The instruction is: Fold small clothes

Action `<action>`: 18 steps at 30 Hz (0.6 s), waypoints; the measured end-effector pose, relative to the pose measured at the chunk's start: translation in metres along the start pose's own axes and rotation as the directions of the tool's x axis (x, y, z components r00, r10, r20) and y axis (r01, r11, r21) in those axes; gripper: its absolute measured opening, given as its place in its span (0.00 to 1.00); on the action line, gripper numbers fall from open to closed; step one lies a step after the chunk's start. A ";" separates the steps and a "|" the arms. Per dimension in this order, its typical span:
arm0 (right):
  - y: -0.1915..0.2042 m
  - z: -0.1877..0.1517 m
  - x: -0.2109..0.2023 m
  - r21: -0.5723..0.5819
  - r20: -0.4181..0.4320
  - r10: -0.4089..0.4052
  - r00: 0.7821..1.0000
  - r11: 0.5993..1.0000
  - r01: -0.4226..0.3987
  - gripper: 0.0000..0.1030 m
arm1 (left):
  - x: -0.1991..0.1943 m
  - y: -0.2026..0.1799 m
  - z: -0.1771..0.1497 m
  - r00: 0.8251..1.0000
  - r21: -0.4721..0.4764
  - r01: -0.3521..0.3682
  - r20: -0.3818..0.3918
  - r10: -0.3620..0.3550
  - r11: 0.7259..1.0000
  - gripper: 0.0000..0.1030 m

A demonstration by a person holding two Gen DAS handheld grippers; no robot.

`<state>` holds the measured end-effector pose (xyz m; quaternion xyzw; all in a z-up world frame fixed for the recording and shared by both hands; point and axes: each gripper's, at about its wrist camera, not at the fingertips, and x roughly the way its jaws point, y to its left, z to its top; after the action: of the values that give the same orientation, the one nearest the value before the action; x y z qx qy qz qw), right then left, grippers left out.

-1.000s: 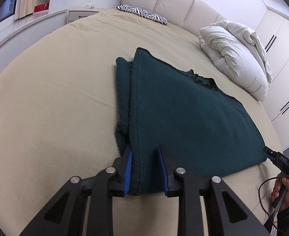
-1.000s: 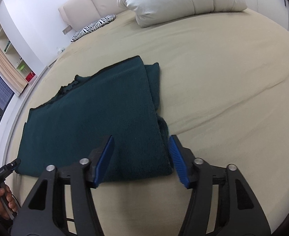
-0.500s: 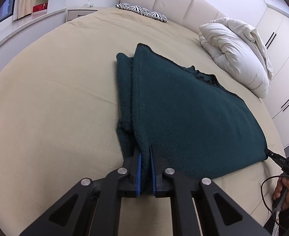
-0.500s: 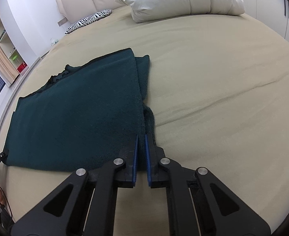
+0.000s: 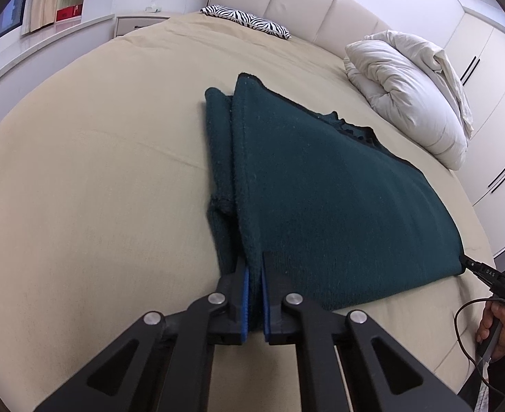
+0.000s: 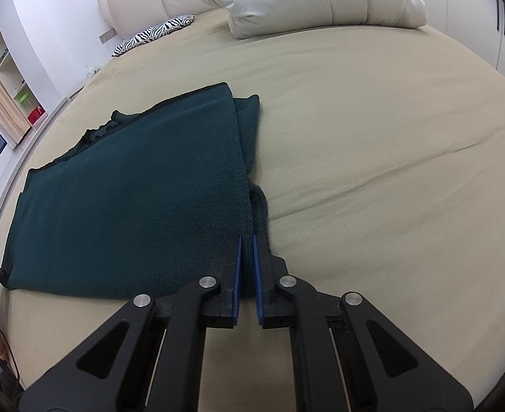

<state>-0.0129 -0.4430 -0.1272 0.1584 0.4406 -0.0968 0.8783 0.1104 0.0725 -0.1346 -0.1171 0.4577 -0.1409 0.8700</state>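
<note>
Bed (image 5: 98, 178): beige sheet, cream padded headboard; carries everything listed.

Duvet (image 5: 410, 92): white, bundled, at the head end, well apart from the garment.

Garment (image 5: 321, 189): dark green knit, folded flat, mid-bed; a narrower folded layer shows along one long side. Near corners both pinched.

Left tool (image 5: 254, 276): black fingers, blue pads (image 5: 246, 304); clamped on the garment's near left corner.

Right tool (image 6: 247, 250): same build; clamped on the garment's near right corner at the folded edge.

Zebra-print pillow (image 5: 249, 22): small, beside the headboard.
</note>
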 end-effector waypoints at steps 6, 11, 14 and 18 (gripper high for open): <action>-0.003 -0.001 0.008 0.011 -0.023 -0.002 1.000 1.000 0.002 0.05 | 0.002 0.001 -0.001 1.000 -0.004 -0.004 -0.007 0.004 1.000 0.06; -0.011 0.002 0.014 0.063 -0.041 0.046 0.998 0.997 -0.044 0.07 | -0.001 0.003 0.000 1.000 -0.013 0.025 -0.016 -0.025 1.000 0.07; -0.014 0.005 0.009 0.094 -0.041 0.057 0.998 0.994 -0.053 0.11 | -0.007 0.003 0.000 1.000 -0.027 0.013 -0.025 -0.013 1.000 0.13; -0.013 0.014 -0.009 0.122 0.007 0.055 0.998 0.991 -0.056 0.17 | -0.027 -0.009 0.007 0.998 0.000 -0.050 0.023 0.050 0.999 0.24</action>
<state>-0.0120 -0.4604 -0.1145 0.2238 0.4276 -0.0993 0.8702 0.1000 0.0746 -0.1072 -0.1070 0.4503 -0.1178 0.8786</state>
